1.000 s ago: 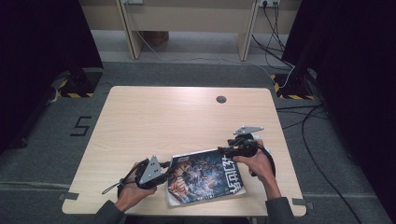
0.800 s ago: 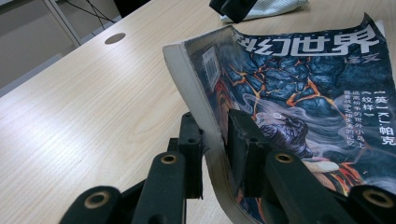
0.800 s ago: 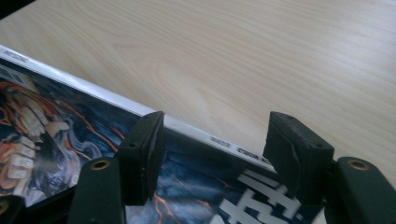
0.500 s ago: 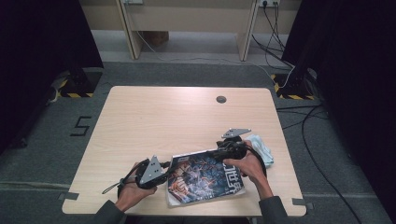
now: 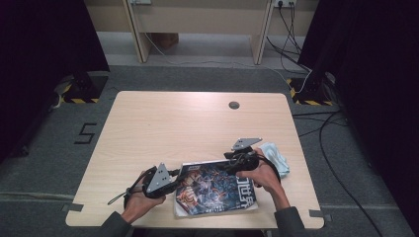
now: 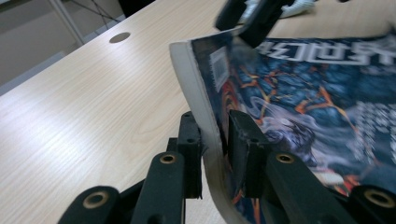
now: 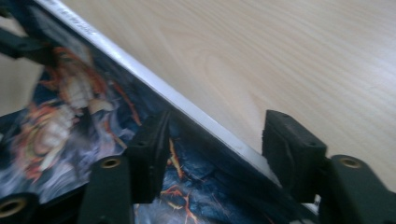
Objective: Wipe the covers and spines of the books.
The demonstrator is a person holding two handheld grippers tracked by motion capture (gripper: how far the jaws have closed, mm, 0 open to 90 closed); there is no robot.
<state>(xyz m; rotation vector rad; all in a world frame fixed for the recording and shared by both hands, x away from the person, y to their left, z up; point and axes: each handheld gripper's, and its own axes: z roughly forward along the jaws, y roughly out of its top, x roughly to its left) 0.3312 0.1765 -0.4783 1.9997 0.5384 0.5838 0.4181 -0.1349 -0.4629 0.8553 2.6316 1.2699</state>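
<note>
Already the left gripper (image 5: 174,174) was clenched on the left edge of the thick glossy book with the dark blue and orange illustrated cover (image 5: 215,187), which lay at the near edge of the pale wooden table (image 5: 173,123), right of centre. In the left gripper view its black pads (image 6: 191,144) pinched the white page block (image 6: 201,102) and bowed that edge up off the wood. At the book's far right corner the right gripper (image 5: 232,165) straddled the edge; its jaws had just been closing, yet in the right gripper view one pad (image 7: 152,144) sat over the cover and the other (image 7: 289,149) stood clear of the page edge, so nothing was gripped there. To do the step well, the right jaws probably needed to finish closing squarely on the full thickness of the edge, not on the cover alone, before any lift. Both hands would then do best rising together, since the book was already flexing. A crumpled pale blue cloth (image 5: 276,157) lay just beside the right hand (image 5: 267,175), far enough to stay out of the way.
</note>
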